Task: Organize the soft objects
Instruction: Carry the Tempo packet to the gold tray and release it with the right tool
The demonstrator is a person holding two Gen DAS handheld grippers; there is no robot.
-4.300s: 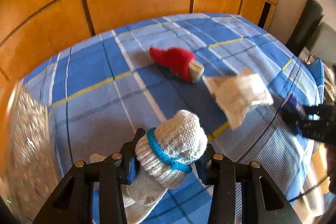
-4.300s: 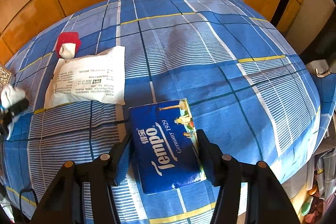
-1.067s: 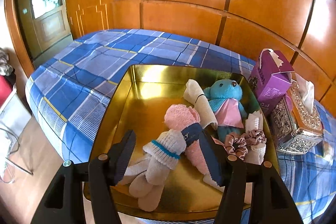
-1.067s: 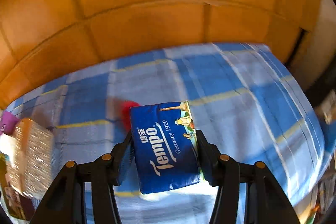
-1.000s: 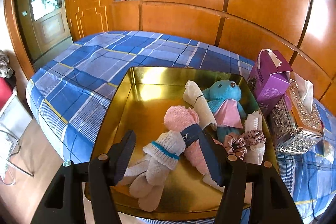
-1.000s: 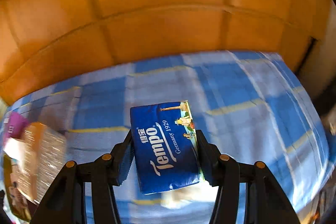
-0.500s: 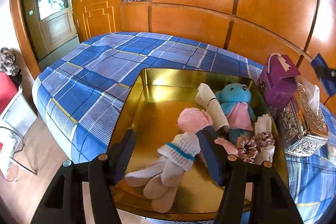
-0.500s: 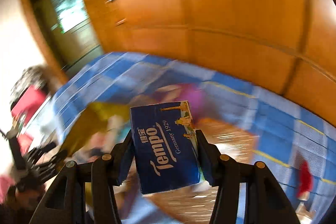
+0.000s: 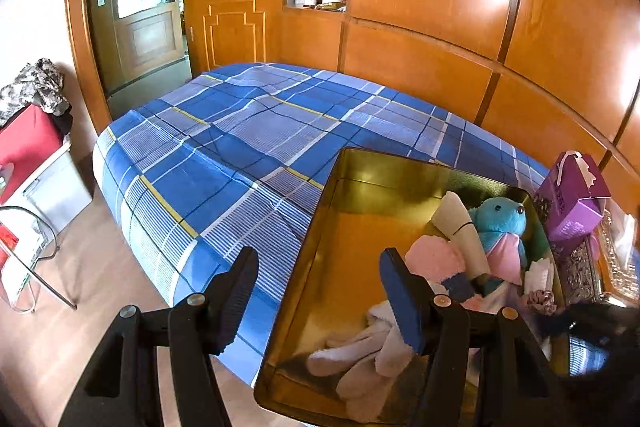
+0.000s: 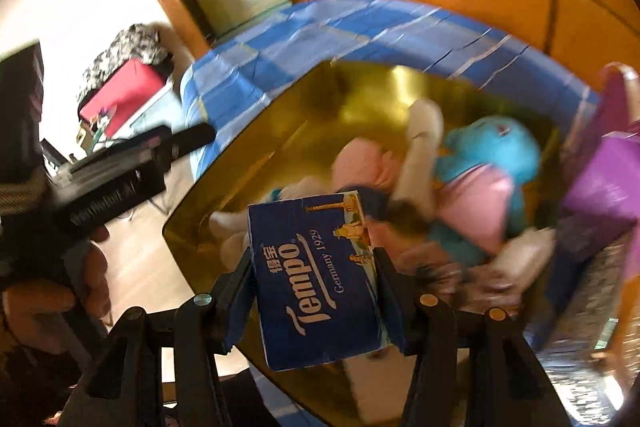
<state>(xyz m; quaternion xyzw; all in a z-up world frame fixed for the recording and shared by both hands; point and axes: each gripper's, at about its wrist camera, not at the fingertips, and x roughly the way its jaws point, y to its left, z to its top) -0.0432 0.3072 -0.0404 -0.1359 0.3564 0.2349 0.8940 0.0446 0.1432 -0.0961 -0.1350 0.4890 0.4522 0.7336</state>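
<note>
A gold metal tray (image 9: 352,167) sits on the blue plaid bed and holds a blue teddy bear (image 9: 500,223), a pink plush (image 9: 434,259), a rolled cream cloth (image 9: 460,227) and the white knitted socks (image 9: 360,367). My left gripper (image 9: 320,291) is open and empty over the tray's left rim. My right gripper (image 10: 316,291) is shut on a blue Tempo tissue pack (image 10: 316,275) and holds it above the tray (image 10: 360,83) near its front. The left gripper (image 10: 120,163) shows at the left of the right wrist view.
A purple tissue box (image 9: 572,199) and an ornate silver box (image 9: 600,267) stand right of the tray. The bed (image 9: 240,147) stretches left to its edge above the wooden floor. A red case (image 9: 24,143) and a glass table stand at far left. Wood panelling runs behind.
My left gripper let go of the white socks in the tray and drew back to the left. My right gripper swung the Tempo pack from over the bed to above the tray.
</note>
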